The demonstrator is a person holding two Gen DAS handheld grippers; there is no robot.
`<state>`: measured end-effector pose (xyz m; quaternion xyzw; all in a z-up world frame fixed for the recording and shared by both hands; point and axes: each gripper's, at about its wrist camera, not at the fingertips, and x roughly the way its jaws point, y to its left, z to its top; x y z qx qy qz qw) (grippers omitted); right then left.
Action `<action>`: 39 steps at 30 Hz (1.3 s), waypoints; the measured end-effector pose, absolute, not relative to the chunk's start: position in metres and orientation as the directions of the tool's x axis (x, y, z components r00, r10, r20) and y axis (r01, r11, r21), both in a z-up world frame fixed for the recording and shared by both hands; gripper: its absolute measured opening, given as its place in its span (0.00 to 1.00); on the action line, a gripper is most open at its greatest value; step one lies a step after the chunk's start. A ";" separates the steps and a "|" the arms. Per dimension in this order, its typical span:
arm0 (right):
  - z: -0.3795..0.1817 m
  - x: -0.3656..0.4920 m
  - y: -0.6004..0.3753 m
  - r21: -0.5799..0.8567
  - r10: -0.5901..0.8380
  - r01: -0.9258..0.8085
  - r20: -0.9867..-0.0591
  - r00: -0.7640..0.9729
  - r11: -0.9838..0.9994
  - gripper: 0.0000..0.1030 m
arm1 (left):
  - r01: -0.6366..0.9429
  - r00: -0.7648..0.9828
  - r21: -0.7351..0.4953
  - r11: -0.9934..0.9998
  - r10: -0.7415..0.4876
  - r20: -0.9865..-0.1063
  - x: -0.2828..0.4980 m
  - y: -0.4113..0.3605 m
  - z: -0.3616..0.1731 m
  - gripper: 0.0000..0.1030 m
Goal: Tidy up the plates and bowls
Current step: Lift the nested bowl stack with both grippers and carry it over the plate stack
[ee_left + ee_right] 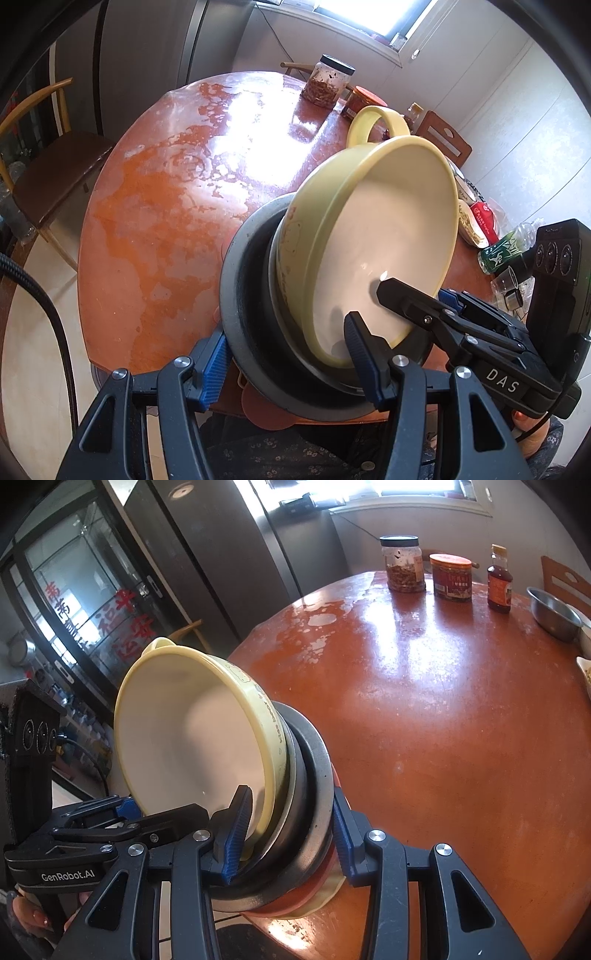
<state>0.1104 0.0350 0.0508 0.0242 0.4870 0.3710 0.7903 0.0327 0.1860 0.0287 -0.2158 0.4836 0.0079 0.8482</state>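
A yellow bowl with a loop handle (376, 236) (192, 734) is nested in a stack of dark metal bowls (251, 306) (314, 797), with orange and yellow dishes (317, 897) at the bottom of the stack. The stack is tilted on edge over the near rim of the round red table (155, 229) (443, 738). My left gripper (288, 362) is shut on the stack's rim. My right gripper (288, 834) is shut on the same stack from the other side; it also shows in the left wrist view (413, 299).
At the table's far side stand a clear jar (402, 565) (328, 83), an orange-lidded jar (452, 578) and a sauce bottle (499, 581). A steel bowl (552, 613) sits at the right edge. Food packets (476, 221) and a green bottle (502, 251) lie right. A chair (48, 166) stands left.
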 end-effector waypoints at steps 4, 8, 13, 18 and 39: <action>0.049 0.108 0.034 0.401 0.609 -0.562 -0.754 0.247 0.724 0.43 | -0.221 0.530 -0.357 0.908 -0.195 -0.825 0.033 0.185 0.028 0.57; 0.046 0.109 0.033 0.406 0.608 -0.558 -0.757 0.239 0.724 0.43 | -0.223 0.525 -0.355 0.908 -0.195 -0.829 0.033 0.184 0.026 0.57; 0.042 0.110 0.032 0.410 0.602 -0.550 -0.766 0.226 0.728 0.43 | -0.226 0.513 -0.352 0.908 -0.196 -0.836 0.034 0.182 0.022 0.57; 0.039 0.109 0.030 0.415 0.603 -0.546 -0.767 0.220 0.728 0.44 | -0.225 0.512 -0.343 0.912 -0.189 -0.838 0.033 0.180 0.021 0.57; 0.051 0.100 0.025 0.380 0.606 -0.573 -0.747 0.273 0.726 0.51 | -0.222 0.518 -0.297 0.929 -0.146 -0.843 0.032 0.172 0.030 0.58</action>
